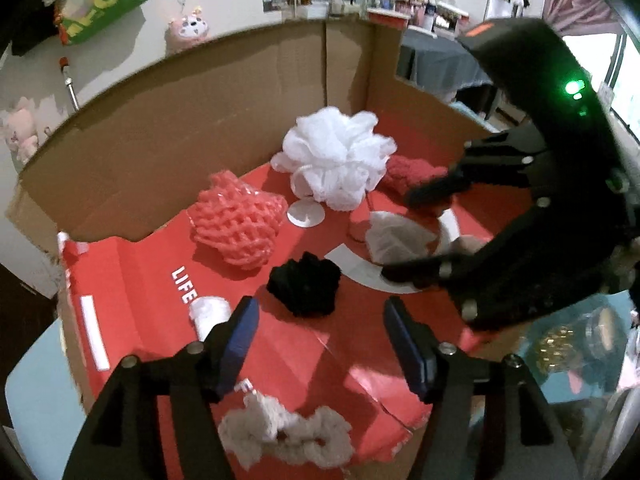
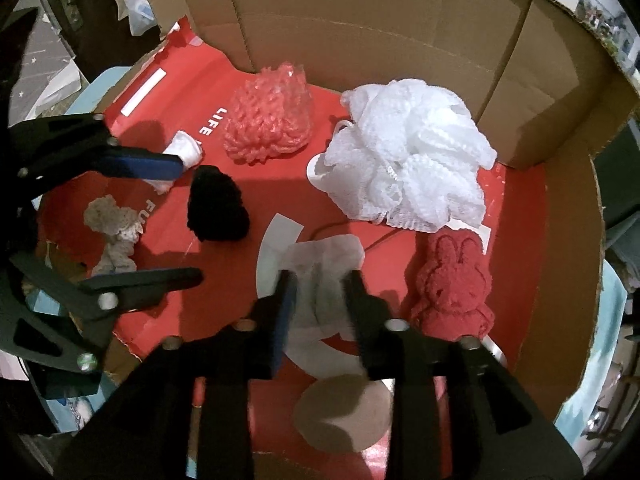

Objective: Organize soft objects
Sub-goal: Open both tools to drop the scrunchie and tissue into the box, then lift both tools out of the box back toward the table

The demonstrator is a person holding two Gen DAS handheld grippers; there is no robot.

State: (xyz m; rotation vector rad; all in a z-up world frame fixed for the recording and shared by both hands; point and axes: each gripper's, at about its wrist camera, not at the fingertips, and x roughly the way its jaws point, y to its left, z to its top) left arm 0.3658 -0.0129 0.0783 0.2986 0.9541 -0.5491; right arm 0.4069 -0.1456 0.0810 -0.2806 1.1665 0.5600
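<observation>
Hovering with jaws apart and empty, the left gripper (image 1: 320, 344) stood over the red box floor (image 1: 152, 344), a cream knit scrunchie (image 1: 280, 436) just beneath it. The right gripper (image 2: 320, 280), part-open, straddled a crumpled grey cloth (image 2: 324, 276); clearing its folds before lifting seemed wise.
</observation>
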